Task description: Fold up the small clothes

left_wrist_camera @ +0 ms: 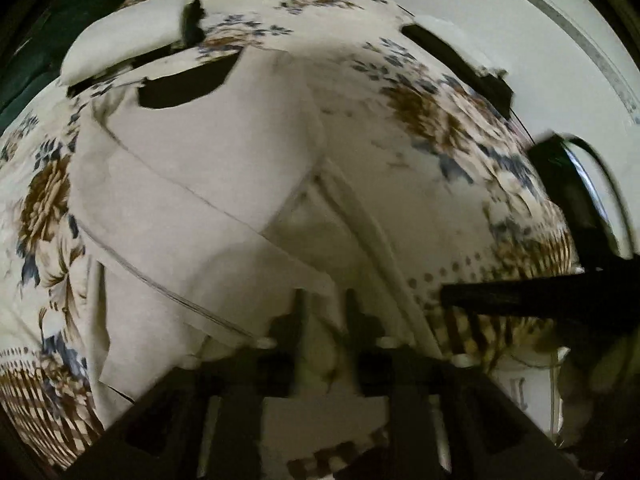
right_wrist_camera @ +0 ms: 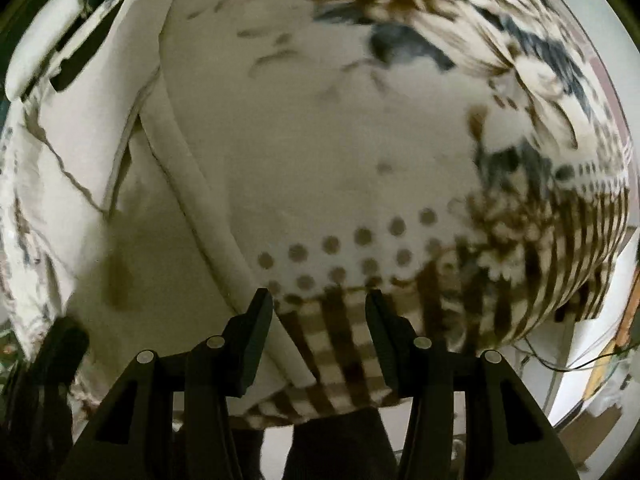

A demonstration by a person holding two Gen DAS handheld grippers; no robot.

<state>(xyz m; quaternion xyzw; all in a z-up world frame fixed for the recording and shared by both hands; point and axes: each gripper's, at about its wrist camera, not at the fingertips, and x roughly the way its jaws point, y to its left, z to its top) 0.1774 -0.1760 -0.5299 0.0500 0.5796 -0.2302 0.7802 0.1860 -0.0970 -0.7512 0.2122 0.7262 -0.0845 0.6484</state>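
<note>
The left gripper (left_wrist_camera: 324,312) points down at a pale grey garment (left_wrist_camera: 200,184). Its 2 black fingers (left_wrist_camera: 298,312) stand apart. The picture is blurry there, and a fold of the cloth seems to lie between them, so I cannot tell if they pinch it or just hang over it.

The right gripper (right_wrist_camera: 320,320) also points down, near the front edge of the bed. Its jaws are part open and nothing is squeezed between them. Under the gap lie the garment's hem (right_wrist_camera: 224,240) and the checked border of the flowered bedspread (right_wrist_camera: 400,160).

The garment lies spread on the bedspread (left_wrist_camera: 440,128), partly folded, with loose flaps and a long seam across it. Farther back there is a white pillow (left_wrist_camera: 124,36) and some dark pieces (left_wrist_camera: 184,84) on the bed that I cannot name.

I think a fold is underway. What could go wrong: the right gripper could grab the bedspread along with the hem, because both lie in 1 spot. Then the bedspread lifts too. The loose flaps could also slide open if the cloth gets tugged fast.
</note>
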